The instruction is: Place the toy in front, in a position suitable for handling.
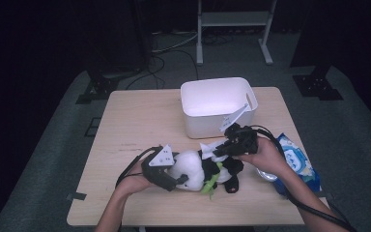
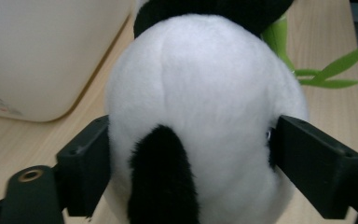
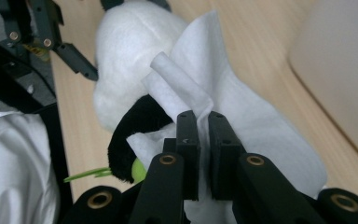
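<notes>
A black-and-white plush panda (image 1: 200, 170) with green leaves (image 1: 210, 183) lies on the wooden table (image 1: 125, 125) near its front edge. My left gripper (image 1: 176, 180) is shut on the panda's white head (image 2: 200, 93), one jaw pressing each side. My right gripper (image 1: 218, 151) is shut on a white wipe (image 3: 242, 116), holding it against the panda (image 3: 130, 46). The folded wipe (image 1: 211, 146) drapes over the toy's body between the two grippers.
A white plastic bin (image 1: 217, 104) stands just behind the panda, with a white tag at its right rim. A blue packet of wipes (image 1: 294, 159) lies at the table's right edge under the right hand. The table's left half is bare wood.
</notes>
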Available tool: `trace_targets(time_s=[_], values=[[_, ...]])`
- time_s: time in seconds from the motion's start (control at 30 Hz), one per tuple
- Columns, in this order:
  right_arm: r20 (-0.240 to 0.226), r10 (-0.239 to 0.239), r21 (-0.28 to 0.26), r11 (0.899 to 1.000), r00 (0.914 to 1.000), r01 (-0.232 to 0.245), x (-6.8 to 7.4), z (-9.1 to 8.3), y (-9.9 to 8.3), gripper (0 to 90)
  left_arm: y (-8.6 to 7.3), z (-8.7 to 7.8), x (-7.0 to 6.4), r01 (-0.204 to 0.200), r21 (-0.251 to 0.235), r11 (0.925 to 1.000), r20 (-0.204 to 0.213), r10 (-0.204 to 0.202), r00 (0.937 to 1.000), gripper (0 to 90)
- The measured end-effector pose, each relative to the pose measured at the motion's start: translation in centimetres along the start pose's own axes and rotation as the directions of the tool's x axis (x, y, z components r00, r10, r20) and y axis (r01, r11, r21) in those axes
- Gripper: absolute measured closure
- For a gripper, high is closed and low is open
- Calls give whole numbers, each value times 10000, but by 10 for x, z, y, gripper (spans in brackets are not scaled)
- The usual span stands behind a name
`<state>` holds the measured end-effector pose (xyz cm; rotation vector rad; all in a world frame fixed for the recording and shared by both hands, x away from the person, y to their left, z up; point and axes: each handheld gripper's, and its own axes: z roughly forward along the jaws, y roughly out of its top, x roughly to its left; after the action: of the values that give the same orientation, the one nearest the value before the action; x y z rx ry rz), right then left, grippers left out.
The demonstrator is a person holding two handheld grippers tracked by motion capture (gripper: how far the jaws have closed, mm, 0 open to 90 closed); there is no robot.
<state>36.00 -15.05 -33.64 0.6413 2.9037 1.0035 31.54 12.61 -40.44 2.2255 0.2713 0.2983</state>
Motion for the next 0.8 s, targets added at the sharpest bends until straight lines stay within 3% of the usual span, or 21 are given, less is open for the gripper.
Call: trace_targets(time_s=[0.07,0.1,0.17,0.3,0.33,0.37,0.5,0.6,0.8], values=[[-75,-97,123,9999,9999,98,3,-2,-1,837,1,-4,2,539,-273,9982,370,-529,9979,113],[-116,-149,180,9997,9998,151,6,-2,-2,838,1,-7,3,568,-356,9978,373,-555,9978,121],[-172,-319,268,9991,9993,324,11,-4,-2,837,-2,-11,4,543,-380,9978,555,-522,9971,198],[-81,-615,461,9970,9981,618,21,-3,5,836,-7,-12,3,535,-497,9973,733,-498,9961,265],[-183,-700,450,9965,9974,708,24,-2,8,836,-8,-12,2,553,-559,9969,724,-512,9961,266],[-227,-1072,536,9927,9940,1083,32,5,15,836,-8,-11,2,547,-603,9967,736,-502,9960,268],[-428,-1445,559,9876,9886,1467,46,23,29,835,-8,-12,0,408,-646,9971,774,-358,9964,269],[-754,-1809,136,9831,9806,1824,58,39,47,835,-10,-12,-1,334,-683,9971,790,-280,9965,269],[-767,-1947,333,9797,9779,1977,58,43,52,835,-12,-13,0,325,-770,9965,819,-262,9963,278]])
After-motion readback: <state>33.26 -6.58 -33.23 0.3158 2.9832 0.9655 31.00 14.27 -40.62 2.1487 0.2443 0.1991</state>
